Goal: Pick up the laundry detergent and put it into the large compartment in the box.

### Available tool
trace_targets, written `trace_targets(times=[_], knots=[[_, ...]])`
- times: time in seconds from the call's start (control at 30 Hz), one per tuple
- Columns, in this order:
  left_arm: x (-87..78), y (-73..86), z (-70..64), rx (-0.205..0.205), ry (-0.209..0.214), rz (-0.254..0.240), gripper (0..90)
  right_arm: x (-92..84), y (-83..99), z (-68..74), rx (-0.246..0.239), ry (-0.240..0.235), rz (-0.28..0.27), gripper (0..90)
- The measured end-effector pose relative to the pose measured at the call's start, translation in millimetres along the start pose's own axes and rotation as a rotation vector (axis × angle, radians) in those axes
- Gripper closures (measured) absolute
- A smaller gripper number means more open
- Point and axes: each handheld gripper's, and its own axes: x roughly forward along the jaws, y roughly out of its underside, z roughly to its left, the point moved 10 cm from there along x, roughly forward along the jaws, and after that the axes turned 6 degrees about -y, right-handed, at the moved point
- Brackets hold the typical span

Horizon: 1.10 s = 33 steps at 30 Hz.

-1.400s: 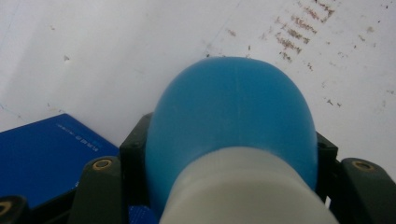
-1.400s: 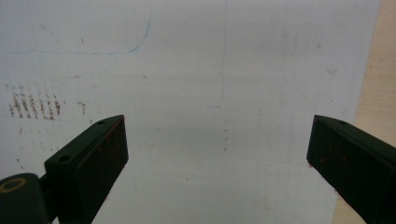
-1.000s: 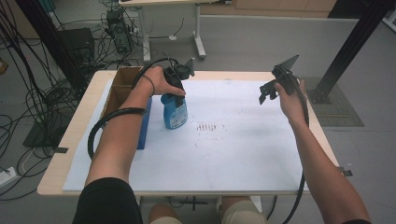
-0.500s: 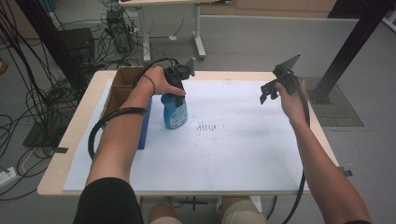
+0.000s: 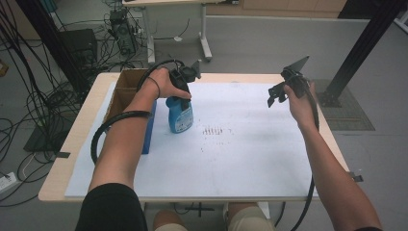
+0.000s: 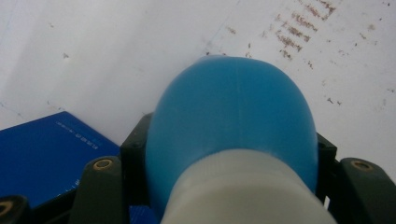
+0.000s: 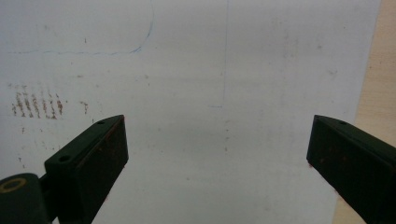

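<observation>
- Table [image 5: 86, 139]: light wood top, largely covered by a white mat [image 5: 240, 154] with a small patch of brown marks near its middle.
- Box [image 5: 126, 89]: open cardboard, at the table's far-left corner; a blue book [image 5: 148, 132] stands on edge against its near side.
- Bottle [image 5: 180, 114]: blue, upright on the mat just right of the book, long axis vertical, pale cap under the grip. Seen from the left gripper view, the bottle [image 6: 231, 126] bulges out between the jaws, mat below it.
- Left gripper [image 5: 185, 94]: comes down on the bottle's top from above, jaws closed on the neck, one on each side. As tight as this grip goes; bottle's base appears to rest on the mat.
- Right gripper [image 5: 279, 94]: held above the mat's far-right part, well apart from the bottle, which lies to its left. Jaws spread wide in the right gripper view [image 7: 219, 154], nothing between them.
- Judgement: left hand is nearer and has the bottle; any lift would run straight up along the bottle's axis.
</observation>
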Motion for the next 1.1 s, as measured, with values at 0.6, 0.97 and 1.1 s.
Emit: trace_targets(times=[0.6, 0.97, 1.1], knots=[[-0.3, -1.3, -1.4, 0.005, -0.006, 0.004, 38.4, -1.3, 0.6, -1.6, 0.001, 0.0, -0.003, 5.4], [-0.5, -2.0, -2.7, 0.007, -0.009, 0.006, 38.4, -1.7, 0.6, -1.3, -0.002, 0.0, -0.003, 5.5], [-0.5, -2.0, -3.1, 0.006, -0.011, 0.006, 38.4, -1.6, 0.8, -0.8, -0.005, 0.002, -0.003, 5.5]])
